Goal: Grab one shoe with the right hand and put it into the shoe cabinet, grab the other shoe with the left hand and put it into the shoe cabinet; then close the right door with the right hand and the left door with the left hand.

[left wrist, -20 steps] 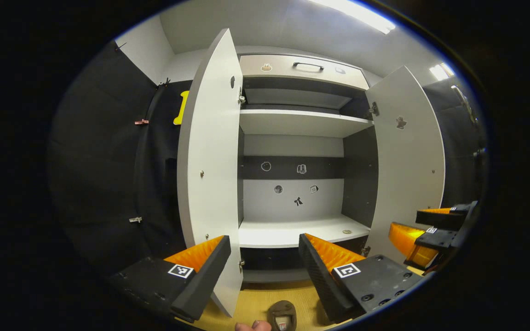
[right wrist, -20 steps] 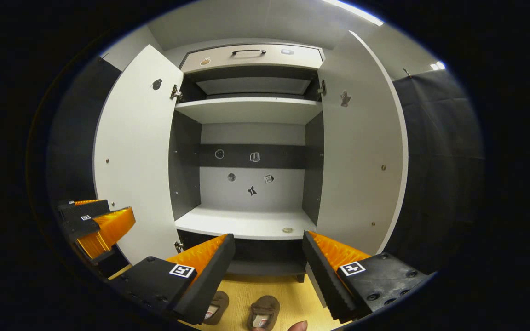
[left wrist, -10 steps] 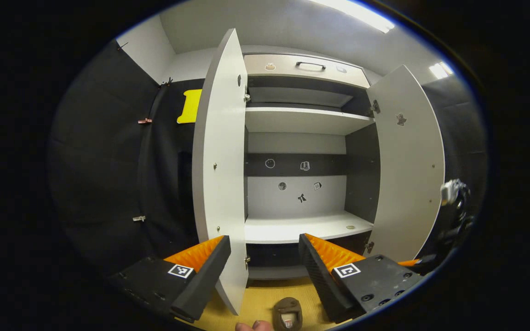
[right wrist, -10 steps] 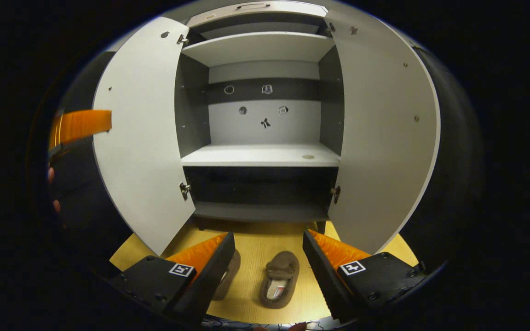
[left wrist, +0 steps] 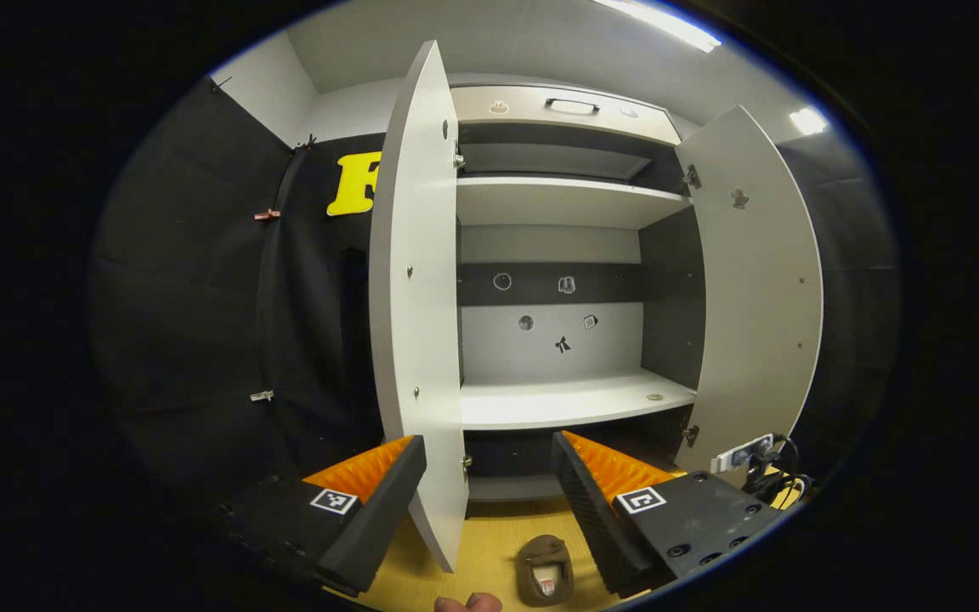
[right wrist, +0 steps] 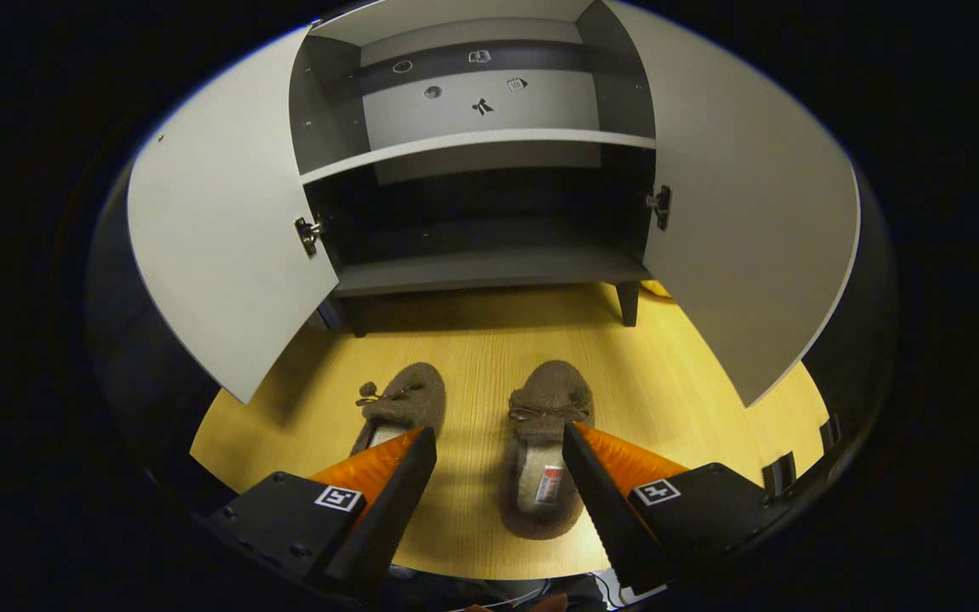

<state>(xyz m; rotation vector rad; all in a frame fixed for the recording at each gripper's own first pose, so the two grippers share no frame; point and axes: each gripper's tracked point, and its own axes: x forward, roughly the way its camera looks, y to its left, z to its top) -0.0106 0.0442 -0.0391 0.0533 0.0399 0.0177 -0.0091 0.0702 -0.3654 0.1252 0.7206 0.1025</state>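
Two brown fuzzy slippers lie side by side on the wooden floor before the open cabinet. In the right gripper view the right slipper (right wrist: 540, 446) lies between my right gripper's (right wrist: 498, 442) open fingers, below them; the left slipper (right wrist: 400, 404) is partly hidden behind the left finger. The cabinet's left door (right wrist: 217, 255) and right door (right wrist: 744, 229) both stand wide open. In the left gripper view my left gripper (left wrist: 489, 449) is open and empty, facing the cabinet shelves (left wrist: 570, 399), with one slipper (left wrist: 546, 569) on the floor below it.
The cabinet's dark bottom shelf (right wrist: 481, 268) sits low above the floor on short legs. Black cloth walls flank the cabinet. Cables and a small device (left wrist: 749, 455) lie at the right of the left gripper view. A fingertip (left wrist: 466, 603) shows at its bottom edge.
My right gripper has tilted down and lowered toward the floor, bringing both slippers into full sight between its fingers. The left gripper has shifted slightly; the other gripper has left its view.
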